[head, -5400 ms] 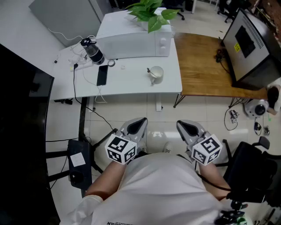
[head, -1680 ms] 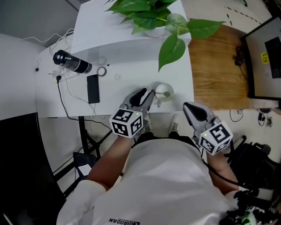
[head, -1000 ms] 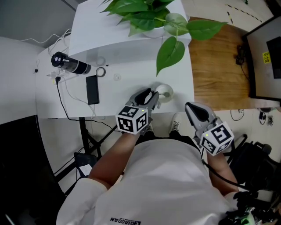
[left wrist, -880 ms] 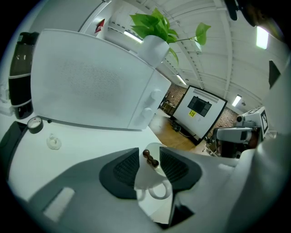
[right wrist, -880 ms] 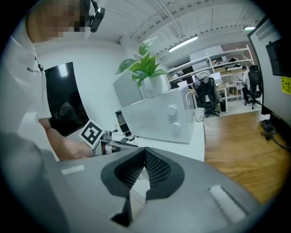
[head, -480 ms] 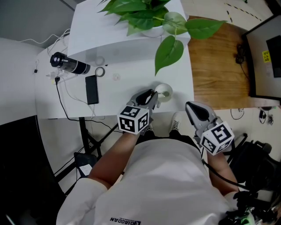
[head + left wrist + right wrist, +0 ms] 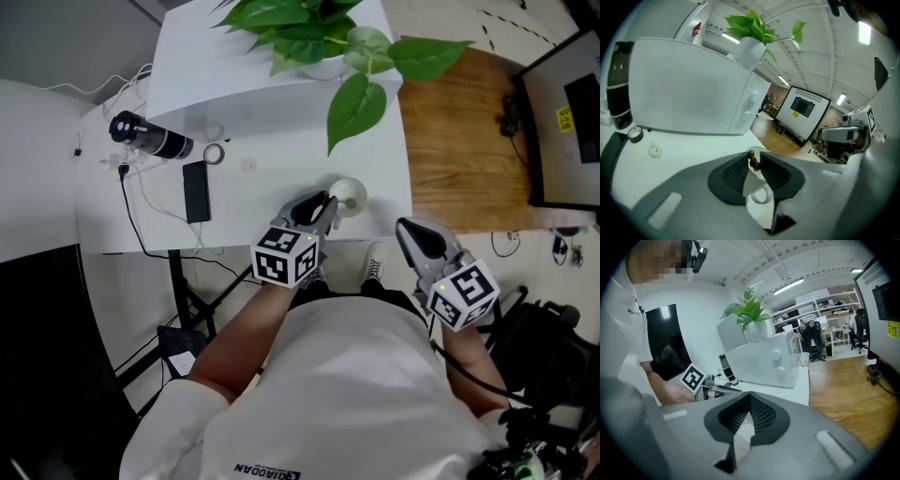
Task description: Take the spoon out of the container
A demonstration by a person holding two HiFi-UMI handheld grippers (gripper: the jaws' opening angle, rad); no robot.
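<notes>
The left tool [image 7: 753, 161] has just been closing, and its jaws are drawn in on the brown beaded handle of the spoon [image 7: 752, 159], pads against it on either side. The spoon stands in the white cup [image 7: 759, 197], which sits at the near edge of the white worktop [image 7: 272, 178]. The right tool [image 7: 749, 397] hangs to the right of the cup and apart from it, jaws together with nothing between them, and a black phone [image 7: 197, 190] lies on the worktop to the cup's left.
</notes>
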